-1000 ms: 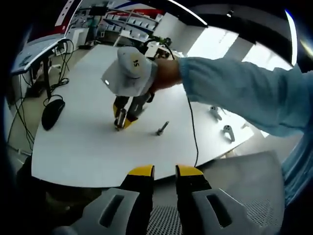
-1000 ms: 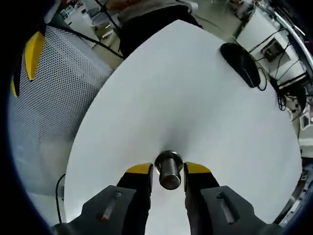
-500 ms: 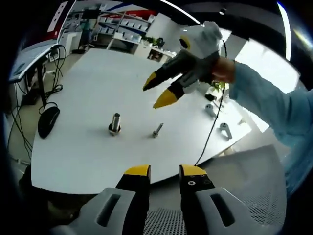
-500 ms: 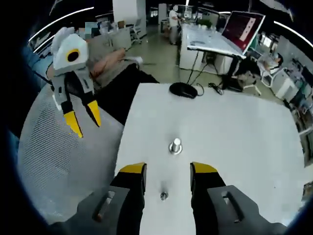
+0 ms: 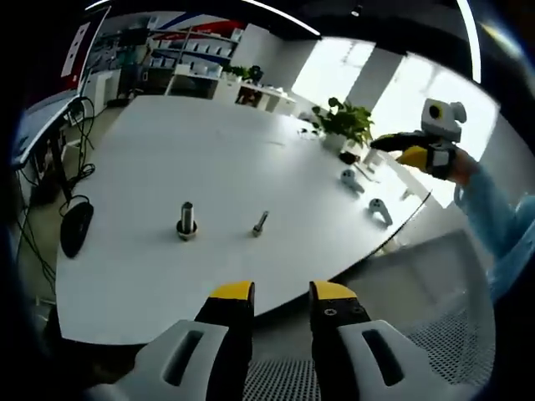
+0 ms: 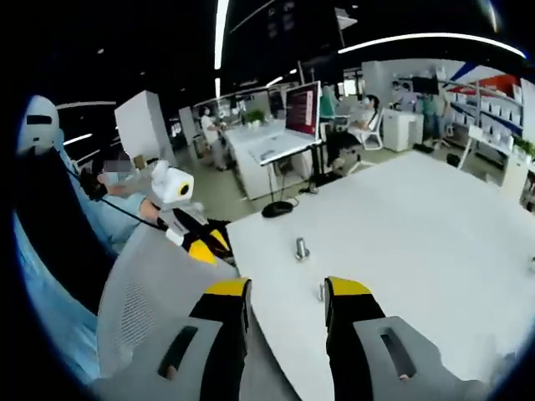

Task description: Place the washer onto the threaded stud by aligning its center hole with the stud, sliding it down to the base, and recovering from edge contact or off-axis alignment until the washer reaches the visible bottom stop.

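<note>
The stud (image 5: 186, 221) stands straight up on the white table (image 5: 251, 167), ahead and a bit left of my left gripper (image 5: 280, 291), nearer it than my right gripper (image 6: 282, 290), both a little open and holding nothing.

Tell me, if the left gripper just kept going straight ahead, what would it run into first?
Probably the near edge of the white table; the left gripper sits open over a mesh chair back, though depth is unclear.
</note>
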Tool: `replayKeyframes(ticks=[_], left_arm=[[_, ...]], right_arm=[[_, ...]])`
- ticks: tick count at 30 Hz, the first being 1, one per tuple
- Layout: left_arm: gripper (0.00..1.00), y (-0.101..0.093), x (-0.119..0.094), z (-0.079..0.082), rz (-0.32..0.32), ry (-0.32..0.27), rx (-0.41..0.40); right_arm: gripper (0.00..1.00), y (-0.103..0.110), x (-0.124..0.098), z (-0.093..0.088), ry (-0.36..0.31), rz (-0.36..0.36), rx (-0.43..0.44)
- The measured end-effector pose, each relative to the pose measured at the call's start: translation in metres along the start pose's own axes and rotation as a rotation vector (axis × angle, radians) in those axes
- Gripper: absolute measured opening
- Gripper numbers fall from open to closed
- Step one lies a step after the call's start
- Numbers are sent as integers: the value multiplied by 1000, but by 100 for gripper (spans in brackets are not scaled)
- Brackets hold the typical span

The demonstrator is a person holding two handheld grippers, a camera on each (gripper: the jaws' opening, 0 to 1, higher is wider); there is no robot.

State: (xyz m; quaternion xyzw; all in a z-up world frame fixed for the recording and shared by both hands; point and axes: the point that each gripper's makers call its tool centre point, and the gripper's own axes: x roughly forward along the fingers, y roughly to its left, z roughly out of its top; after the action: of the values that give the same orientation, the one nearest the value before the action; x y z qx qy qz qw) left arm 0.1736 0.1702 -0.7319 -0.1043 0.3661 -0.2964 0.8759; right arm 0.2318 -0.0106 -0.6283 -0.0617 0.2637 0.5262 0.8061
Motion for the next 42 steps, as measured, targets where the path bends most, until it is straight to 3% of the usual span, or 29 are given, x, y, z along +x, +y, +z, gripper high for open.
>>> replayKeyframes(ticks=[2, 5, 11, 15, 17, 19, 22, 26, 29, 32, 42], left_arm=[[25, -1, 0, 0, -4, 1, 2], [22, -9, -4, 16, -29, -81, 48], [23, -7, -3, 9, -23, -41, 23], [21, -7, -4, 8, -25, -37, 11], [21, -4, -4, 8, -18, -39, 5], [21, -3, -4, 8, -13, -39, 0], [21, 1, -5, 8, 14, -39, -7], [21, 5, -5, 7, 29, -41, -14], [21, 7, -5, 5, 31, -40, -43], [21, 7, -5, 6, 34, -45, -46], [20, 13, -6, 10, 51, -71, -86]], right_arm=[[37, 1, -16, -10, -34, -37, 35], [38, -1, -35, -21, -105, -94, 97], [37, -15, -68, -48, -208, -274, 194], [35, -28, -79, -73, -218, -370, 266], [35, -25, -74, -90, -180, -371, 288], [35, -20, -66, -95, -197, -359, 311], [32, -14, -57, -92, -256, -338, 368], [31, -12, -42, -93, -241, -317, 385], [31, -13, -44, -85, -270, -299, 434], [26, -11, -40, -91, -213, -278, 433], [26, -13, -30, -94, -149, -247, 393]])
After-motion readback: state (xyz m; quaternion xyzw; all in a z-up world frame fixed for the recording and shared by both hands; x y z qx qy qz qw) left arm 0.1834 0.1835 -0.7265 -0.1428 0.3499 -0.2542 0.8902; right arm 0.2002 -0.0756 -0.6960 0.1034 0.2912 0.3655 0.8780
